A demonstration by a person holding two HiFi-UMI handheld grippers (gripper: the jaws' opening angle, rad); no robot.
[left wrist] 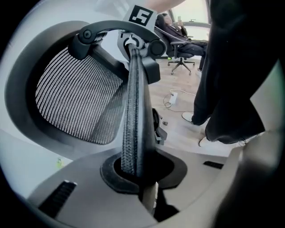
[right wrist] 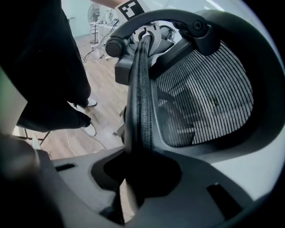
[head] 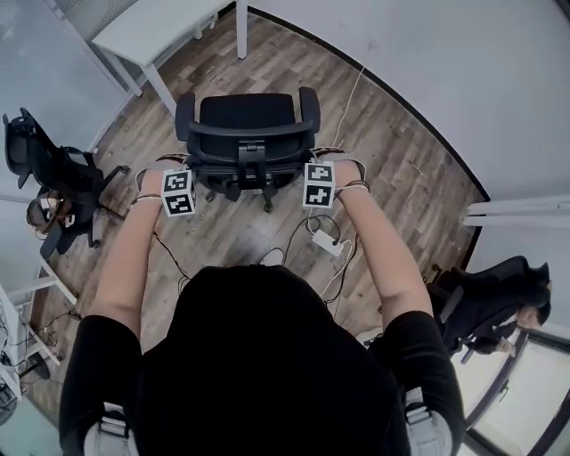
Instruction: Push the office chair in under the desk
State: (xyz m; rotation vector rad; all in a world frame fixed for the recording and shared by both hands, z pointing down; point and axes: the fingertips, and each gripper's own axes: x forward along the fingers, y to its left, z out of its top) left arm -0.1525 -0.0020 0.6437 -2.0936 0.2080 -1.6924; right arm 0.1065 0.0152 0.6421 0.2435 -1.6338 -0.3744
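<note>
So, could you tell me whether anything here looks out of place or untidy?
Yes: a white power strip and loose black and white cables lie sprawled on the wooden floor, between the black mesh office chair and the person holding it. They look like a trip or snag hazard. Nothing looks spilled or broken.

1. It's an office, and front and centre stands a black mesh-backed office chair (head: 247,134) with armrests.
2. Just beyond it is a white desk (head: 151,27) on slim white legs.
3. At the left a person sits in a second black chair (head: 27,147), and at the right someone sits in a third chair (head: 499,285).
4. The floor (head: 401,169) is wood-look plank, with a white power strip (head: 328,240) and loose cables (head: 307,223) lying on it.
5. Plain pale walls (head: 427,53) run round the room.
</note>
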